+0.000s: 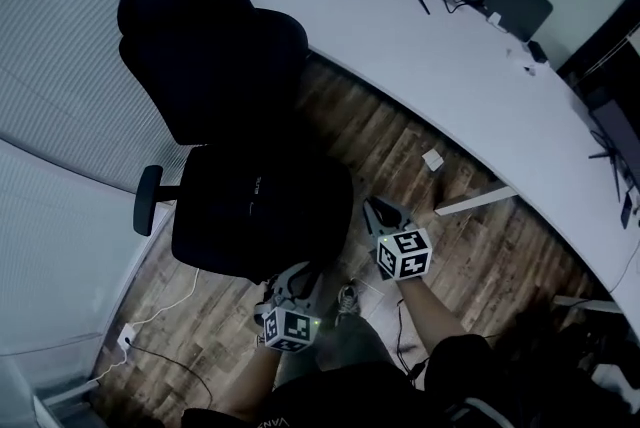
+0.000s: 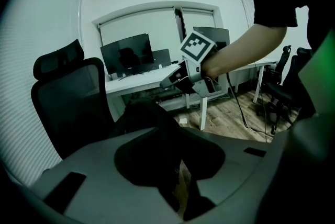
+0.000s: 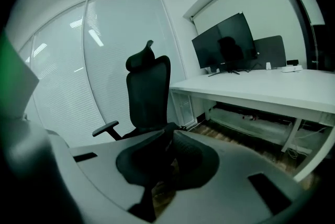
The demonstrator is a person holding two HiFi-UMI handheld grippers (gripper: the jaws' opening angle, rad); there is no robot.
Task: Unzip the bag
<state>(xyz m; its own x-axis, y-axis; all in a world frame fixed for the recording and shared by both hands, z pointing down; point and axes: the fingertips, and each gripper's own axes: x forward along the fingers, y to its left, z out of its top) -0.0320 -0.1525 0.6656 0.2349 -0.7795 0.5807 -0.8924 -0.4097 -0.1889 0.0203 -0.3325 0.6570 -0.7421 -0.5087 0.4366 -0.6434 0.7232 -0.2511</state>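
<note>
The long white tabletop (image 1: 470, 86) curves along the far side, and in front of it I see the black office chair (image 1: 200, 46) with the black bag (image 1: 262, 206) lying on its seat. My left tongs (image 1: 293, 281) hang at the near edge of the seat, just short of the bag, slightly spread with nothing between them. My right tongs (image 1: 377, 209) are just beside the bag's right side, not touching it, pressed together and empty.
</note>
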